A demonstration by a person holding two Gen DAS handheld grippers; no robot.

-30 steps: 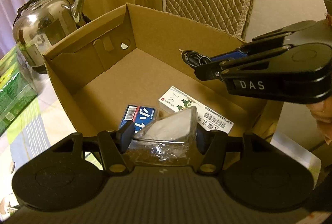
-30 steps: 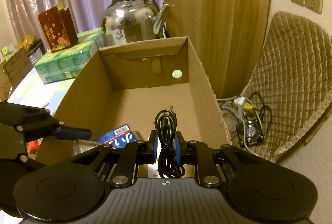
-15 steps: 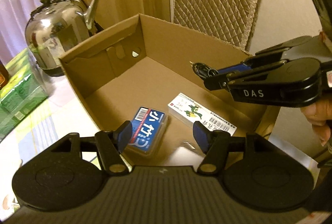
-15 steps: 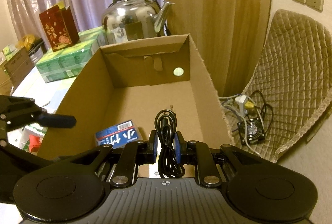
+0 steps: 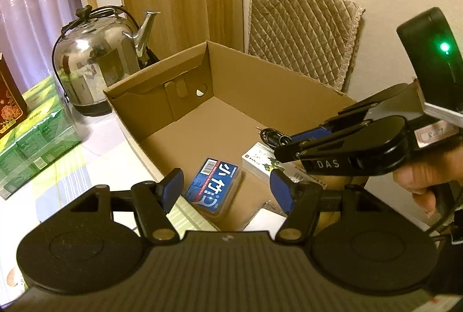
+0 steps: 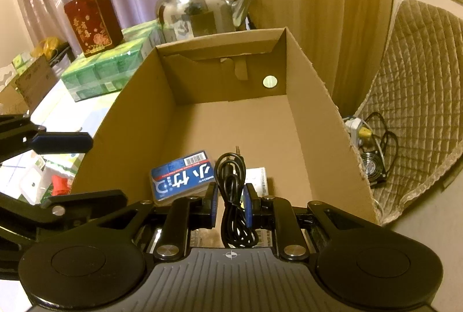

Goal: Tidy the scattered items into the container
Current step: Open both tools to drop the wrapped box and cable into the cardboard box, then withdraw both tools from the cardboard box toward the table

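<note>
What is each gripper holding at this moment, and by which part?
The right gripper holds a coiled black cable, jaws clamped across the middle of the bundle, above the cardboard box. The left gripper holds nothing, jaws apart.

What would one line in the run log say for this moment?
left hand-held gripper: open, empty | right hand-held gripper: shut on black cable, over cardboard box | in box: blue case, white packet
</note>
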